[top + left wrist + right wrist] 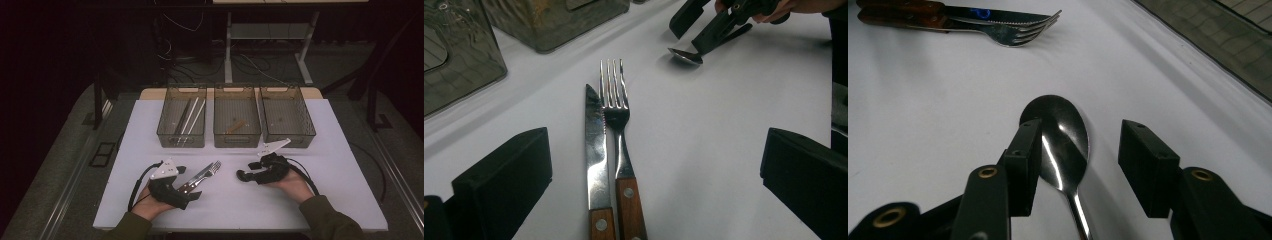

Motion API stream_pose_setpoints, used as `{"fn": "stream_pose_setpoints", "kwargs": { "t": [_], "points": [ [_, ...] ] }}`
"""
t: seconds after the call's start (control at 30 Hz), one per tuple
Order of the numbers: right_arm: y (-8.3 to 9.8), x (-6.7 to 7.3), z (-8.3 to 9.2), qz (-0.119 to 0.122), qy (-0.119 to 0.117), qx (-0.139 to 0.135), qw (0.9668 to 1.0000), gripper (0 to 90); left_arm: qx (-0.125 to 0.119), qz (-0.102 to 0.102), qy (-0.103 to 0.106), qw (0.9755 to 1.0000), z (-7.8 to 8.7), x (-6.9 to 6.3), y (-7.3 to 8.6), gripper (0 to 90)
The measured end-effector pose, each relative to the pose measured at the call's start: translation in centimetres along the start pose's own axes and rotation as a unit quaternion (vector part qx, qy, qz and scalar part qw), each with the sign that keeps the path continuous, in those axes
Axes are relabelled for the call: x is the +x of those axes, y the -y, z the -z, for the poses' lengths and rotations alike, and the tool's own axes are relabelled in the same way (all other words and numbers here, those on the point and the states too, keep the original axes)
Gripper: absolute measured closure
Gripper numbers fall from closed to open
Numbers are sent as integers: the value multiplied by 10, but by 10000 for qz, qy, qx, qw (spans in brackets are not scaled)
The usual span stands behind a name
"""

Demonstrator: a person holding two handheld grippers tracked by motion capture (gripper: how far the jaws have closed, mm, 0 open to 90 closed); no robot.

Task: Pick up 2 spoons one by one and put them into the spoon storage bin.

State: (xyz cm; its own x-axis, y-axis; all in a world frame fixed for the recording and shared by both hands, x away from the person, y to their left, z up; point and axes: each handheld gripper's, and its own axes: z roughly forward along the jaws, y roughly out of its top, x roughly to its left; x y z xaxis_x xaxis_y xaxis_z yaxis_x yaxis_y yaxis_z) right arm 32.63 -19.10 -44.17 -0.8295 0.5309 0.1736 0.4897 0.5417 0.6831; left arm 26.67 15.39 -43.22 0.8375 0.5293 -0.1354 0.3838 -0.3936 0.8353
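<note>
1. Take the middle bin (237, 116) as your landmark: it stands in a row with the left bin (182, 116) and the right bin (287, 114), close together, and their walls block the far side of the table (345, 165).
2. In front of the middle bin, a bare strip of table lets you pass sideways.
3. Nearer you and left of it, the knife (595, 165) and fork (616, 130) lie side by side, touching.
4. Nearer you, just right of it, the spoon (1060, 137) lies flat.
5. Between fork and spoon, the table is open.
</note>
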Motion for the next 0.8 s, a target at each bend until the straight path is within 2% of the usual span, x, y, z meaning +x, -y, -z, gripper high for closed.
{"fn": "stream_pose_setpoints", "kwargs": {
  "t": [0.13,0.27,0.4,0.5,0.8],
  "points": [
    [1,0,-2,40,-31,27,10000,529,-4,-7,-12,10000,-1,-1,-1,0],
    [1,0,-3,119,33,61,9999,537,39,-26,-17,10000,-3,-1,-1,0],
    [1,0,-2,164,-35,48,9998,544,45,-31,-11,10000,-3,-1,-1,0],
    [1,3,-3,240,-72,68,9997,555,45,-31,-2,10000,-3,-1,-1,0],
    [2,11,-7,558,64,249,9981,570,62,-51,10,10000,-3,-1,-1,0]
  ]
}}
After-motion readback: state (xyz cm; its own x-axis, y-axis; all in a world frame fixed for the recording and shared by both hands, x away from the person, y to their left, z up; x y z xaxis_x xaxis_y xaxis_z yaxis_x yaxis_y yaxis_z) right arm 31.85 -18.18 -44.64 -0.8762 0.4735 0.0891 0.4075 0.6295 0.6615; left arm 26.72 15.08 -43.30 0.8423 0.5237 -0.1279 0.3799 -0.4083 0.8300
